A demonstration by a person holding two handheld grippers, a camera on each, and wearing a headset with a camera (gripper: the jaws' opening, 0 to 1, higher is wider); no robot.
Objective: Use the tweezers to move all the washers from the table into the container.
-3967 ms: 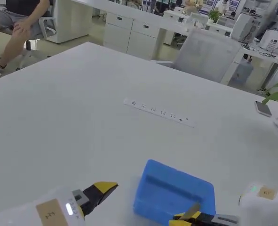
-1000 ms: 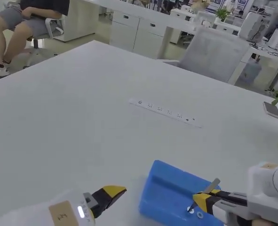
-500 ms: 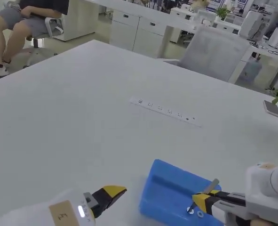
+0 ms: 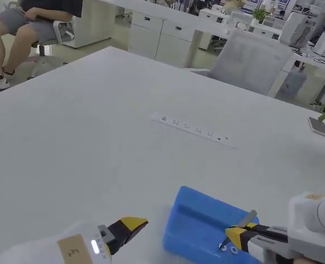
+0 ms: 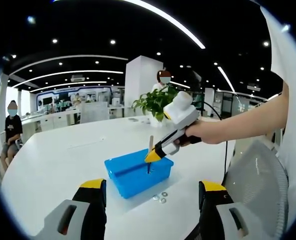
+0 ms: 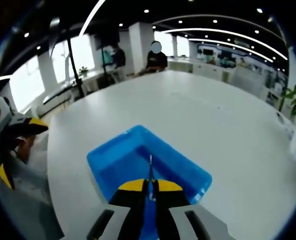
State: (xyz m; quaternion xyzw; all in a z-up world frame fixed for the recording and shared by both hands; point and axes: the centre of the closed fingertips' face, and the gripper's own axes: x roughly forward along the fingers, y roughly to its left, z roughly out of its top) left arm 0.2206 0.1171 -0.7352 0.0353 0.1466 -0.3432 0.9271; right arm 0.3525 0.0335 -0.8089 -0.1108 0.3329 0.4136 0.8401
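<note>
A blue container [image 4: 198, 223] sits near the table's front edge. My right gripper [image 4: 238, 234] is shut on thin metal tweezers [image 4: 243, 221], whose tip points down into the container beside two small washers [image 4: 229, 249]. In the right gripper view the jaws stand closed on the tweezers [image 6: 150, 172] above the container [image 6: 132, 157]. My left gripper [image 4: 133, 224] hovers left of the container; its jaws stand open and hold nothing [image 5: 152, 187]. Three washers [image 5: 160, 196] lie on the table by the container [image 5: 132, 172], below the right gripper [image 5: 160, 150].
A white power strip [image 4: 192, 131] lies across the middle of the white table [image 4: 85, 137]. A phone [image 4: 318, 127] rests at the far right edge. A grey chair [image 4: 244, 63] stands behind the table, and a person sits at the far left [image 4: 25, 22].
Four seconds ago my right gripper was low at the container's near edge; it now holds the tweezers over the container's inside. In the last second it has hardly moved. The left gripper stays put.
</note>
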